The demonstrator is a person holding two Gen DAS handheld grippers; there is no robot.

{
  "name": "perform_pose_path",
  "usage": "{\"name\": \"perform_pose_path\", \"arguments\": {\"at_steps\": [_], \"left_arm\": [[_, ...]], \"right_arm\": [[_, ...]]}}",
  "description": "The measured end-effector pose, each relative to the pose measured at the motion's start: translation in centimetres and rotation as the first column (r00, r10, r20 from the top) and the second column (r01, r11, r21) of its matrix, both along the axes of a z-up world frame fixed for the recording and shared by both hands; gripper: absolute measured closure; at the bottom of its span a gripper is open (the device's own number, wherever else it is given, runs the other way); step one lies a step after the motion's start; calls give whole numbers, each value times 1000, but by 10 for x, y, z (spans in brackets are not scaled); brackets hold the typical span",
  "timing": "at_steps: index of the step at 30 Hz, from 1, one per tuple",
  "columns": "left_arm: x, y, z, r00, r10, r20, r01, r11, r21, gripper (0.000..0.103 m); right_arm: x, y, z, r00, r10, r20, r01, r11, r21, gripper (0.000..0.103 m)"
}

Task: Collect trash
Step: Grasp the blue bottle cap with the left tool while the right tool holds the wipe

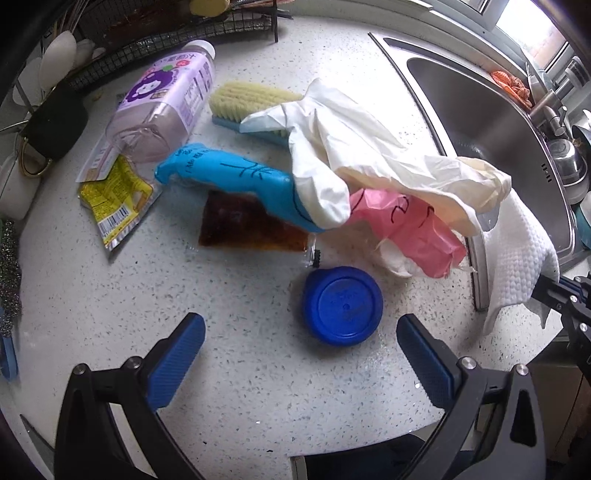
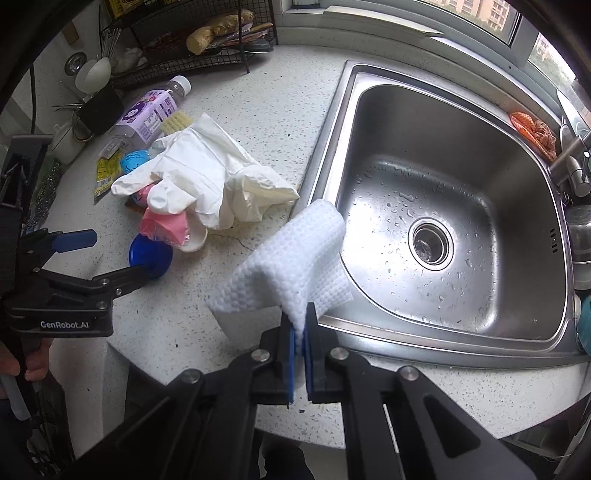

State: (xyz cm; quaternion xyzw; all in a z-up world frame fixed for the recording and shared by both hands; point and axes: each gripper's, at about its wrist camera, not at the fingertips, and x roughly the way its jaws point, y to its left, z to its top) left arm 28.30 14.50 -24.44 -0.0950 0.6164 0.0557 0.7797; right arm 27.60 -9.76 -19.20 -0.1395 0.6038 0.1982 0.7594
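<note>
The right hand-held gripper is clamped on one white cloth and the left hand-held gripper stands apart over one blue lid on the counter, where closing off-centre could skid the lid toward the one brown sauce packet at 11 o'clock.

Soft daylight from the window — glare on the wet sink, edges fisheye-bent and dark.

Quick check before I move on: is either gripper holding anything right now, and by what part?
The right gripper is shut on the white cloth, pinching its lower edge fold. The left gripper is open and empty, above the blue lid.
</note>
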Motion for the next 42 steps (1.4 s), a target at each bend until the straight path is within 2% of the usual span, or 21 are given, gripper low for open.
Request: {"name": "perform_pose_path", "arguments": {"at_steps": [6,9,15,17,18,19,20,23,29,34,42], "left_arm": [[13,0,-12,1000,-13,-15,13,1000,-5,1],[18,-4,-18,1000,-16,-21,16,999,-29,8],[16,-12,-17,999,-39,-2,39,999,22,22],[18,-16,-15,999,-43,10,43,999,28,34],[19,-18,-14,999,-42,14,42,999,25,37],[19,-19,-13,999,-43,20,43,999,22,46],[18,-21,-12,999,-49,23,49,999,23,58],[15,-24,-12,999,-47,20,47,999,10,60],[2,-30,-4,998,-44,33,43,999,29,60],[-13,-40,26,995,-51,81,49,998,27,60],[-32,-52,80,981,-97,171,95,995,17,60]], "right_arm": [[1,3,-3,1000,3,-12,-3,1000,3,100],[2,2,-3,1000,0,-13,0,1000,2,100],[-1,2,-3,1000,-2,-11,2,1000,-1,99],[-2,2,-3,1000,-7,-12,7,1000,-2,99],[-2,2,-3,1000,-8,-13,8,1000,-1,99],[-3,2,-3,1000,-10,-11,10,1000,-2,99],[-3,1,-2,1000,-12,-11,12,1000,-1,99],[-4,1,0,1000,-15,-4,15,1000,0,99],[-11,0,7,1000,-14,7,14,1000,7,99],[-20,-2,17,1000,-5,16,5,1000,27,99],[-41,-8,50,997,17,75,-24,996,87,99]]}}
